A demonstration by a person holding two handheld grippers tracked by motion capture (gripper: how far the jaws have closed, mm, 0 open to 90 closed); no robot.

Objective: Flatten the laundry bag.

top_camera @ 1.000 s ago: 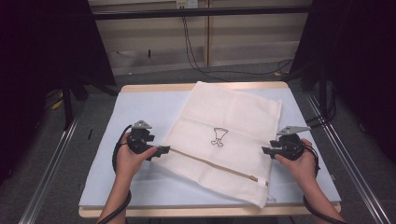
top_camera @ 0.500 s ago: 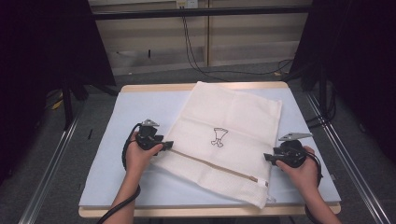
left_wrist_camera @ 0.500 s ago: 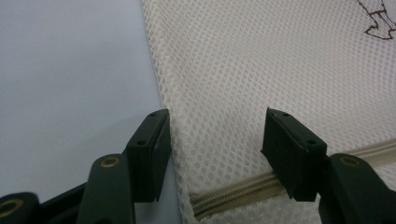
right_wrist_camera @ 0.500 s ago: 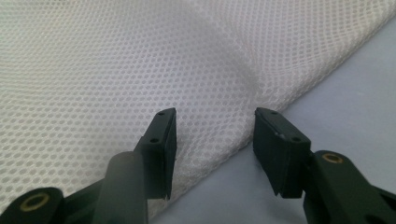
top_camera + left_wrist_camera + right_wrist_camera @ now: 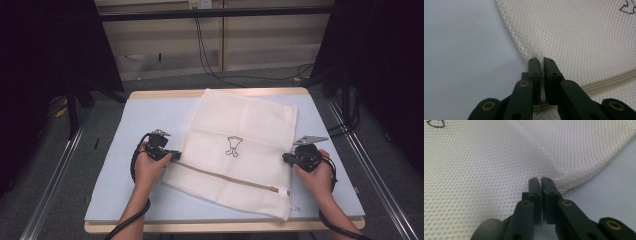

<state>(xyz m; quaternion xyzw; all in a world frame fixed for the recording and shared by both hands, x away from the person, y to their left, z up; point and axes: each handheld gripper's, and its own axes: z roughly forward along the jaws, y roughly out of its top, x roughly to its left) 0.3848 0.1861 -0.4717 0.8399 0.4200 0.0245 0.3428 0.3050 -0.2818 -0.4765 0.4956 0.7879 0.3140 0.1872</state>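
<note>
there, fine cream honeycomb mesh bag (image 5: 245, 145)

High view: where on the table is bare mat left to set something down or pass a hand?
Bare mat lies left of the mesh bag, back to the far edge, with a narrower strip at the far right corner and one along the near edge. It is crowded mid-table, where the left gripper and right gripper pinch the bag's side edges.

Left gripper (image 5: 541, 60) pinches mesh bag (image 5: 579, 37) edge.
</note>
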